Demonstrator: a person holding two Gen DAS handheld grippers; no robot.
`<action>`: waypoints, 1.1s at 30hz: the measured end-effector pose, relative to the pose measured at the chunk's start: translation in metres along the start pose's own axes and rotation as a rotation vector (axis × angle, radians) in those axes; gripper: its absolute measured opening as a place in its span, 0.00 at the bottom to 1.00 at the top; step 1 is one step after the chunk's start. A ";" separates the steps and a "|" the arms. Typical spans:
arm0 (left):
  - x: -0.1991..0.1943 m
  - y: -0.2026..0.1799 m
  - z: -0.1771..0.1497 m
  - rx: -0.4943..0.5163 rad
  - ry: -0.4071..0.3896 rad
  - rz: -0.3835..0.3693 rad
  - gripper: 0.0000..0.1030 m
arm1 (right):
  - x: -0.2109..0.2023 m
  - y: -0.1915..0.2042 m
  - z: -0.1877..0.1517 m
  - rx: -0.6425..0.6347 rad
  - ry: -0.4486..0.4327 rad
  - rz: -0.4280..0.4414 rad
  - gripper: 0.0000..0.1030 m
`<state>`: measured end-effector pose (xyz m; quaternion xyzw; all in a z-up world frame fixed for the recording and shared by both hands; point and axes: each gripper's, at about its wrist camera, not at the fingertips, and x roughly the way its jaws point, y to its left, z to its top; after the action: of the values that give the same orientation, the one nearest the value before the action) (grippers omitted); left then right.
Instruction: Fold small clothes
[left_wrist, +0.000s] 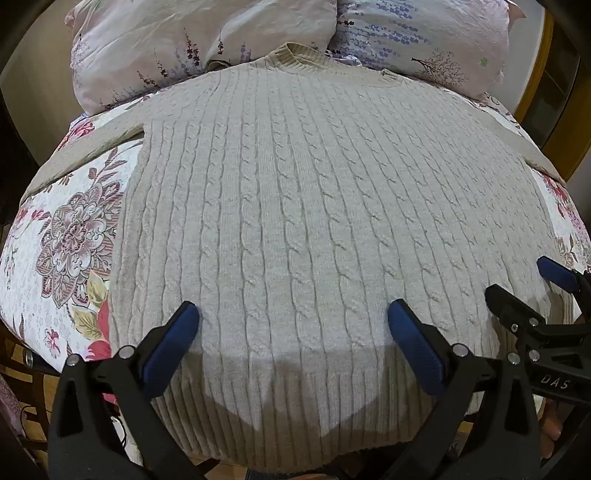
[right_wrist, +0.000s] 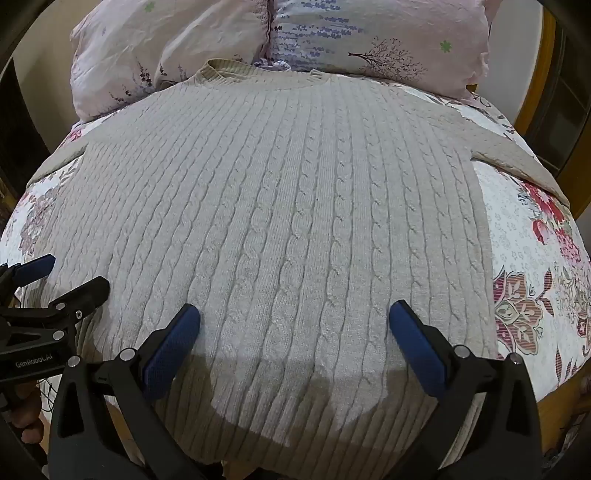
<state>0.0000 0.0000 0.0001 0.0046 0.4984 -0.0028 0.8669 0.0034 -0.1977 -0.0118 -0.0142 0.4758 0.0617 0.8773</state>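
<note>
black plastic arms with blue padded fingertips are framing the bottom of both views. the left gripper (left_wrist: 293, 315) is hanging above the ribbed hem with its jaws wide apart and nothing between them; one blue pad (left_wrist: 177, 332) is hovering over the knit. the right gripper (right_wrist: 294, 317) is standing the same way, jaws spread and holding nothing, and its blue pad (right_wrist: 413, 339) is over the lower part of the garment. the two tools are just beside each other: the right one is showing at the right edge of the left wrist view (left_wrist: 554, 291).

the beige cable-knit sweater (left_wrist: 314, 206) is lying flat and face up on the bed, with its round ribbed collar (left_wrist: 291, 55) touching the pillows and its hem hanging a little over the near edge of the bed. the knit is thick, with twisted rope columns running from the collar to the hem. one sleeve (left_wrist: 88, 147) is stretching out to the left side and the other sleeve (right_wrist: 517, 158) to the right side.

under it the white quilted bedspread with red and pink flowers (left_wrist: 66, 236) is showing free strips on both sides. two pale pink pillows with a lavender print (left_wrist: 207, 40) are leaning at the far end.
</note>
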 end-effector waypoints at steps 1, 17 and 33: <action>0.000 0.000 0.000 0.000 0.001 0.000 0.98 | 0.000 0.000 0.000 -0.001 -0.001 -0.001 0.99; 0.000 0.000 0.000 0.000 -0.001 0.000 0.98 | 0.000 0.000 0.000 -0.002 -0.003 -0.002 0.99; 0.000 0.000 0.000 -0.001 -0.001 -0.001 0.98 | 0.000 0.000 -0.001 -0.008 -0.008 0.001 0.99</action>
<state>0.0000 0.0000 0.0001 0.0040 0.4980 -0.0030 0.8672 0.0023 -0.1980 -0.0125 -0.0172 0.4722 0.0641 0.8790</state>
